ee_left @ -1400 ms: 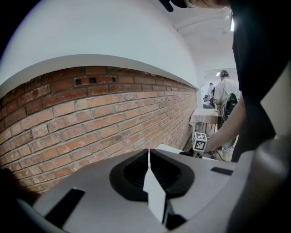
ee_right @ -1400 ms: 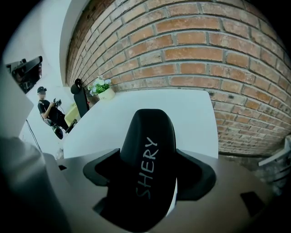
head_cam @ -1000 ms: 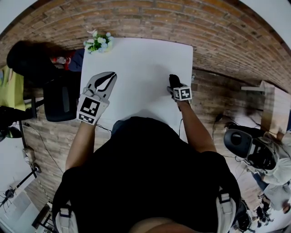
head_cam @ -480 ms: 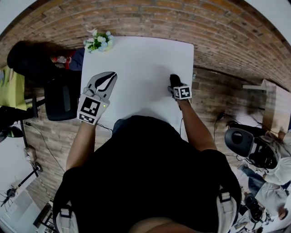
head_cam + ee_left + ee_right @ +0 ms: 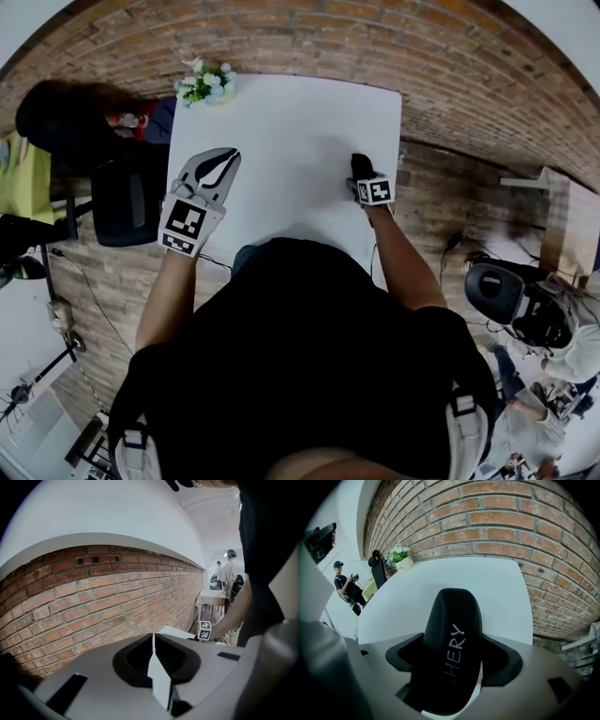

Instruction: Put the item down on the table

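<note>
Hardly any movement noted over the last second. The black item (image 5: 453,630) is kept clamped in the right gripper (image 5: 359,169), low over the table (image 5: 291,122) near its right edge; contact unconfirmed. The left gripper (image 5: 214,171) is held closed, empty. Release is judged pending.

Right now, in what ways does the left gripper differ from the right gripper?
The left gripper has its jaws together with nothing between them; the right gripper has its jaws closed on a black item with white lettering. In the head view the left gripper is by the left edge of the table, while the right gripper is nearer the table's right edge. Both are over the white tabletop.
</note>
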Motion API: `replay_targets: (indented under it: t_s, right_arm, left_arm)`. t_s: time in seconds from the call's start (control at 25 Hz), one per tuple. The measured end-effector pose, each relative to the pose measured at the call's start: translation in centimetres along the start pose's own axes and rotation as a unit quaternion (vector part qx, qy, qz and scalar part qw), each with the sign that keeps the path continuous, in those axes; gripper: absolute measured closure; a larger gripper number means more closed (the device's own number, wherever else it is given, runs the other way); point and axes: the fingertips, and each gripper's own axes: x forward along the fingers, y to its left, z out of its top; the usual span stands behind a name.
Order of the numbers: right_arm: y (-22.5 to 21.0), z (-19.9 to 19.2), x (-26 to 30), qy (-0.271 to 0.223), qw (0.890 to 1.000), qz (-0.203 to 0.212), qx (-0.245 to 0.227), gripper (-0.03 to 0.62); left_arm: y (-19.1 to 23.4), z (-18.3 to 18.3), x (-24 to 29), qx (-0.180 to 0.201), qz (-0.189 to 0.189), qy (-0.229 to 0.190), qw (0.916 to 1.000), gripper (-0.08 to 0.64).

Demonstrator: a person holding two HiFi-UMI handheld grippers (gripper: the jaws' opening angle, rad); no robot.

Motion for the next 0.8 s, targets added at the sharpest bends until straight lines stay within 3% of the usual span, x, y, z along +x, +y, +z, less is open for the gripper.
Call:
replay_targets:
  t_s: [0.8]
  right_arm:
    - [0.23, 0.14, 0.26, -0.012, 1.000, 0.006, 0.015, 0.212]
  left_arm:
    - [-0.35, -0.41, -0.21, -0.003, 0.000, -0.001, 1.0000, 0.538]
